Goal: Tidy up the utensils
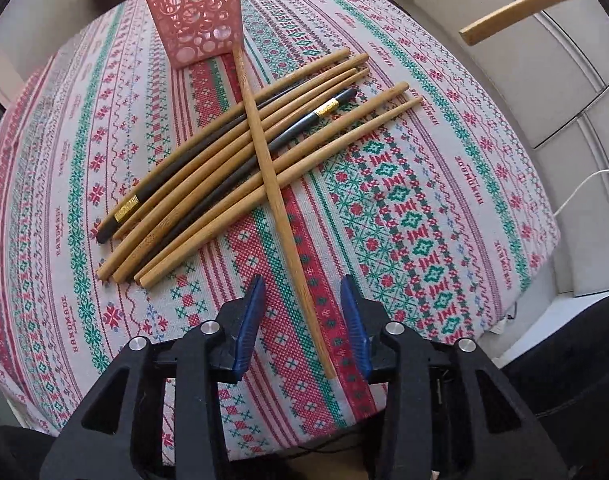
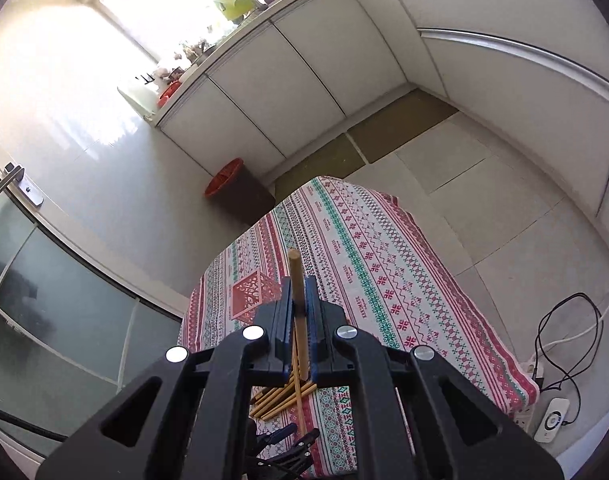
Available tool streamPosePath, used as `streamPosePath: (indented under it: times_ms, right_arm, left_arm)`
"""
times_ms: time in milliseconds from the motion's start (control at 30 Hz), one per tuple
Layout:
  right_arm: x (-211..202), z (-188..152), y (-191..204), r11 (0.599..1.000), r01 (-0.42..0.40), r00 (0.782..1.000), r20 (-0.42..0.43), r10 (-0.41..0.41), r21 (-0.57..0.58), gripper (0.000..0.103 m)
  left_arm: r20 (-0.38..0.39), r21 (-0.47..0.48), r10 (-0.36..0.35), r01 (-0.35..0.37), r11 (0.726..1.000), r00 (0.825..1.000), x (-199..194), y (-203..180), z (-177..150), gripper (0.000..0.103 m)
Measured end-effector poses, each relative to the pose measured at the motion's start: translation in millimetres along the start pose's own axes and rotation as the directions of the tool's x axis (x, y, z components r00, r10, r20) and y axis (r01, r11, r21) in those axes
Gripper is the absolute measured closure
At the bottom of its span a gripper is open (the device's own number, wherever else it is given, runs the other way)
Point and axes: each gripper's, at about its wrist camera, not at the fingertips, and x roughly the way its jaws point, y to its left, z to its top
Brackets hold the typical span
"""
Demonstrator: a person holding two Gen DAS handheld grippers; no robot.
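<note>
Right wrist: right gripper [image 2: 300, 304] clamps one chopstick [image 2: 296, 280] high above worktop. Left gripper [image 1: 302, 320] gapes, empty, near pile [image 1: 224, 152]. Risk: chopstick pivots, misses pink holder [image 1: 196, 12].

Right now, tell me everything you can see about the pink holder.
The pink holder is a square, open-topped cup, plastic by its look, its walls pierced with round cutouts and narrowing toward the base. It stands upright on the tablecloth at the far side, just beyond the chopstick pile. No chopstick shows through the cutouts. One chopstick's far tip reaches its base; contact is unclear. Neither gripper touches it.
</note>
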Motion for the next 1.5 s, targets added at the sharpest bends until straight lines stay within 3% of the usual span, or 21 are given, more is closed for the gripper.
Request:
streamPosePath:
  times_ms: [33, 67, 167, 367, 600, 700, 1033, 1333, 1500]
  right_arm:
    - [-0.4, -0.1, -0.9, 1.0, -0.002, 1.0, 0.001, 0.002, 0.005, 0.097]
    - [-1.0, -0.7, -2.4, 1.0, -0.008, 1.0, 0.003, 0.008, 0.012, 0.097]
    - [-2.7, -2.4, -4.2, 1.0, -0.011, 1.0, 0.004, 0.011, 0.026, 0.097]
    - [-8.9, -8.8, 1.0, 1.0, -0.01, 1.0, 0.007, 0.01, 0.014, 0.097]
    - [-17.0, -9.5, 17.8, 1.0, -0.01, 1.0, 0.018, 0.01, -0.012, 0.097]
    - [-20.0, -7.8, 26.6, 1.0, -0.012, 1.0, 0.022, 0.013, -0.024, 0.097]
    - [-19.7, -5.7, 55.4, 0.997, -0.023, 1.0, 0.006, 0.023, -0.078, 0.097]
    - [-19.3, 9.9, 92.9, 0.99, -0.06, 0.998, 0.013, 0.062, -0.131, 0.097]
    - [-16.4, 22.7, 109.6, 0.986, -0.069, 0.997, 0.026, 0.074, -0.149, 0.097]
  left_arm:
    - [0.019, 0.02, 0.008, -0.008, 1.0, 1.0, -1.0, -1.4, -3.2, 0.074]
    - [0.026, 0.044, 0.008, -0.009, 0.999, 1.0, -2.4, -3.2, -5.7, 0.088]
    - [0.031, 0.088, 0.012, -0.014, 0.996, 0.999, -7.6, -5.4, -13.1, 0.098]
    - [0.18, 0.094, -0.037, 0.021, 0.995, 0.983, -70.8, 4.8, -32.7, 0.098]
    - [0.356, 0.081, -0.095, 0.071, 0.994, 0.93, -152.8, 33.1, -31.3, 0.098]
    - [0.41, 0.064, -0.11, 0.092, 0.994, 0.905, -168.7, 44.2, -10.4, 0.098]
    - [0.498, -0.009, -0.151, 0.18, 0.984, 0.854, -180.5, 77.9, -3.1, 0.099]
    - [0.571, -0.011, -0.143, 0.181, 0.983, 0.809, -214.0, 91.9, 3.5, 0.099]
    - [0.634, -0.005, -0.134, 0.177, 0.984, 0.762, -243.1, 99.5, 18.7, 0.099]
